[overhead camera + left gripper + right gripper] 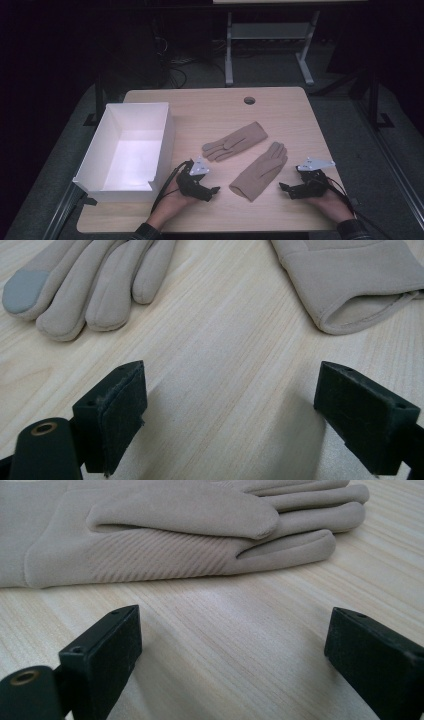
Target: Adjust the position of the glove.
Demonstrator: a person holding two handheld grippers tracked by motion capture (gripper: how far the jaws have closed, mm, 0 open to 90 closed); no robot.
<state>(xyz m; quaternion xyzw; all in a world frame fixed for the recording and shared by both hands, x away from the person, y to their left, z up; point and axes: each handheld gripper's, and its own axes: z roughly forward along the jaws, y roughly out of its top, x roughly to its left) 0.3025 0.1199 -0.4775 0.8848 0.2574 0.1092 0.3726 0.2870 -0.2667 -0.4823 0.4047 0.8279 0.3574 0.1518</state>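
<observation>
Table (280, 107) pale wood-grain, rounded corners, round hole at top centre | box (95, 155) white, rect., open-top, frame left | far glove (235, 141) & near glove (260, 171) tan soft fabric, flat, frame centre, apart | L gripper (212, 192) jaws spread, nothing held, lower centre-left | R gripper (284, 188) jaws spread, nothing held, lower right

No writing, label, brand, number or sign can be read anywhere: not on the gloves, the box, the bench or either tool.
</observation>
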